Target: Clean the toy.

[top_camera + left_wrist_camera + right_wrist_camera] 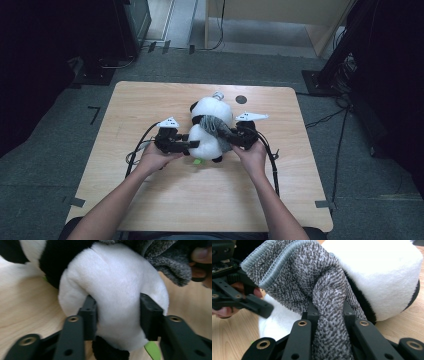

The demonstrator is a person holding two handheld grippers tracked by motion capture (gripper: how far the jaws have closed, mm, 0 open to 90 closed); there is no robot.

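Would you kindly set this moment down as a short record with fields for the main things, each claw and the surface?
toy: plush panda, white and black, lying on the table
cloth: grey knitted cloth, draped across the panda's middle
left claw: jaws pressing into the panda's white body
right claw: shut on a bunched fold of the grey knitted cloth
surface: wooden table
small detail: green tag by the panda's underside

Left tool [192,144] jaws clamped, right tool [235,139] shut — forearms converging
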